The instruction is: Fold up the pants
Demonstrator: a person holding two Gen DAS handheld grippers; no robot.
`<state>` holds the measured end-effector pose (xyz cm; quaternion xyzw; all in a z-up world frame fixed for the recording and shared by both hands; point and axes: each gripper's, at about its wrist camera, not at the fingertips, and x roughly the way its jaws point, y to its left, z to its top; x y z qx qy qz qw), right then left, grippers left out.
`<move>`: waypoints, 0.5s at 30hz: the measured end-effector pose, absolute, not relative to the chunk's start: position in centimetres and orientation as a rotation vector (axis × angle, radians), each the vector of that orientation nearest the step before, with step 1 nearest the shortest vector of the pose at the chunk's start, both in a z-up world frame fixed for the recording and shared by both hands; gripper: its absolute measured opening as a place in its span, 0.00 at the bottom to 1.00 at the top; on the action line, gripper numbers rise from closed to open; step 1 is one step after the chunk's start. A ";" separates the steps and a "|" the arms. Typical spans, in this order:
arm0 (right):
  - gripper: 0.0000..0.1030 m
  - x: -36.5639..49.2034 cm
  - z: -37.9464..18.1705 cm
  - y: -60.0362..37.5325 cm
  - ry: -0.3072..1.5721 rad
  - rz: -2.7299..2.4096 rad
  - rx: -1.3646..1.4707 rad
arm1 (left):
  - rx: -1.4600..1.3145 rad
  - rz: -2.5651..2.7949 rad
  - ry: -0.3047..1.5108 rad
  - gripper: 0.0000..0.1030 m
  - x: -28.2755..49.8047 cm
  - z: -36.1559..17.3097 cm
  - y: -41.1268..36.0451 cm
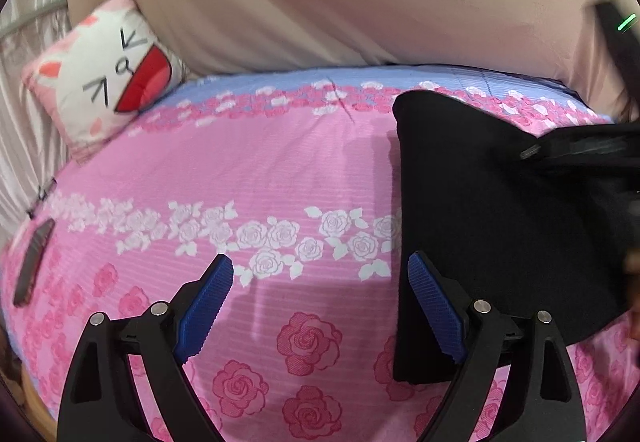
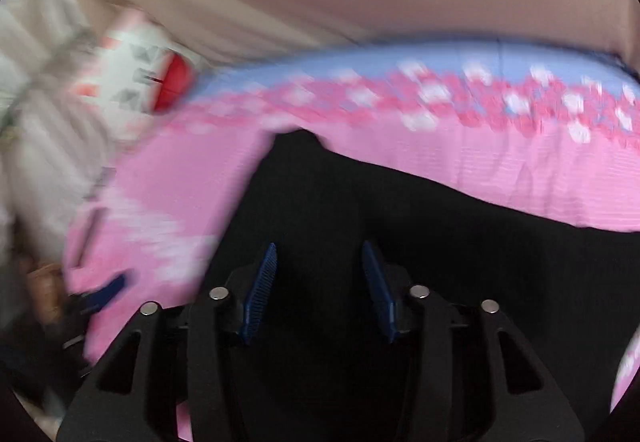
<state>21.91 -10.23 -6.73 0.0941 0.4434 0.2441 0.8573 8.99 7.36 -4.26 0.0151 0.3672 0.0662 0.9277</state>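
A: Where are the pants [image 1: 500,209] lying?
B: At three o'clock on the bed [image 1: 256,161].
A: And the grippers?
B: Left gripper [image 1: 320,302] is hovering wide, empty. Right gripper [image 2: 320,290] is standing half-closed over the pants; grip unclear.

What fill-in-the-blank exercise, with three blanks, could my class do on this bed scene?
1. The pants lying on the bed are ____ in colour.
2. The bedsheet is printed with ____.
3. The cushion shows a cartoon ____ face.
4. The left tongs stand ____, with nothing between their blue pads.

Missing words: black; roses; cat; open
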 end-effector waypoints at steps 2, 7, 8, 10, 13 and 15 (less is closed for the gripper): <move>0.46 21.5 -4.8 -10.5 0.899 0.509 0.250 | -0.016 0.137 0.781 0.84 9.3 -4.6 8.2; 0.56 21.7 -3.4 -6.2 0.875 0.604 0.149 | -0.122 0.110 0.859 0.84 10.3 -5.8 9.8; 0.60 22.4 -4.3 -5.2 0.899 0.601 0.121 | -0.134 0.109 0.864 0.84 10.3 -6.0 9.9; 0.64 24.0 -6.5 -3.8 0.954 0.541 0.039 | -0.143 0.111 0.866 0.84 10.3 -6.0 10.0; 0.65 23.5 -4.4 -2.8 0.888 0.562 0.076 | -0.157 0.119 0.858 0.84 10.0 -6.0 10.3; 0.64 23.2 -3.3 -1.2 0.846 0.630 0.065 | -0.173 0.119 0.868 0.84 10.1 -6.2 10.6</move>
